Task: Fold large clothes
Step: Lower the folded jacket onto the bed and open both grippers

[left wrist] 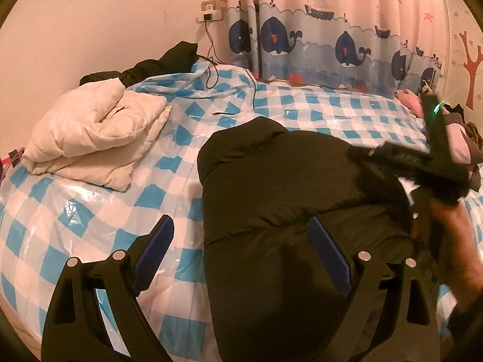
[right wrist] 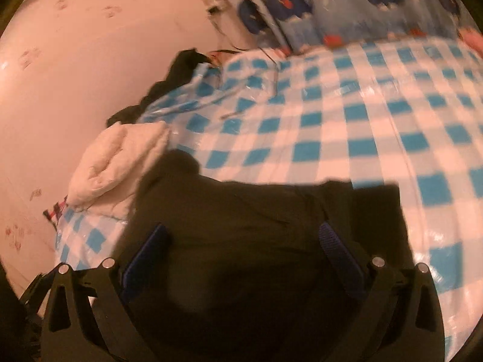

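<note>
A black puffer jacket lies folded on the bed's blue-and-white checked plastic cover. It also fills the lower right wrist view. My left gripper is open just above the jacket's near left edge, one finger over the cover, one over the jacket. My right gripper is open and hovers over the jacket; nothing is between its pads. In the left wrist view the right gripper's body and the hand holding it show at the right, blurred.
A folded cream puffer garment lies at the bed's left. Dark clothes are heaped against the wall behind it. A cable hangs from a wall socket onto the bed. More clothes are piled at the right. A whale curtain hangs behind.
</note>
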`<move>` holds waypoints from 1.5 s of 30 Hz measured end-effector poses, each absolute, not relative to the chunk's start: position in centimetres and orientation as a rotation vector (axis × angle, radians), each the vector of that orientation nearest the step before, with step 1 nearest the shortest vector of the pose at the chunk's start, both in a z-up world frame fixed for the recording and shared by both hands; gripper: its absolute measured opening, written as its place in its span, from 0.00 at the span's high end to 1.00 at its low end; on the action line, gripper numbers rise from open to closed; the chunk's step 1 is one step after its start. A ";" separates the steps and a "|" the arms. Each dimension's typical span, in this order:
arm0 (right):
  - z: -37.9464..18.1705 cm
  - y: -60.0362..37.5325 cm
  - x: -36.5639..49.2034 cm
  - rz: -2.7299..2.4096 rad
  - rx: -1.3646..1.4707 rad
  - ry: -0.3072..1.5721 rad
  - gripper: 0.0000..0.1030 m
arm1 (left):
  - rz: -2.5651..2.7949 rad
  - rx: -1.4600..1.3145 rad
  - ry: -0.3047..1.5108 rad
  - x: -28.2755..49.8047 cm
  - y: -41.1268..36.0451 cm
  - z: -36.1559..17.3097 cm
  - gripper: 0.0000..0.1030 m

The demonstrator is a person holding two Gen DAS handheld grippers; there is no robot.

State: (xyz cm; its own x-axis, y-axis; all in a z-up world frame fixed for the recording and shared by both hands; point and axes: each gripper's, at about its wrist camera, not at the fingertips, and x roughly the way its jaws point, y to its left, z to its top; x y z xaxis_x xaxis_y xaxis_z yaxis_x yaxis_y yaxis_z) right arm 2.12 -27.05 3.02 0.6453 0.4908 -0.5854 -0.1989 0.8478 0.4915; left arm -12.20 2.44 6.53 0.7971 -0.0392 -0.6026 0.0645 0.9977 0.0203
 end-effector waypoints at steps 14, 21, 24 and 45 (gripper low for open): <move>-3.8 -30.8 0.7 0.382 0.625 0.780 0.05 | -0.084 0.067 0.641 -12.2 1.0 6.7 0.15; -4.1 -30.5 1.1 0.380 0.588 0.821 0.06 | -0.091 0.089 0.630 -12.4 0.3 6.7 0.15; -3.7 -30.5 1.3 0.384 0.567 0.863 0.06 | -0.093 0.094 0.626 -12.8 0.3 6.8 0.15; 8.6 -25.9 -15.7 0.260 0.109 0.907 0.06 | -0.159 0.038 0.852 -15.5 0.3 7.3 0.13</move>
State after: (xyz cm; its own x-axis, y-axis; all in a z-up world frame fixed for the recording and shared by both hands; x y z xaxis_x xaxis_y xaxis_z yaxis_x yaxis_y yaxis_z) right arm -15.74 -25.91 8.60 0.5871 0.2688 -0.7636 -0.1767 0.9631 0.2031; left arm -15.50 0.33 7.27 0.6471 -0.1249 -0.7521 0.1552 0.9874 -0.0304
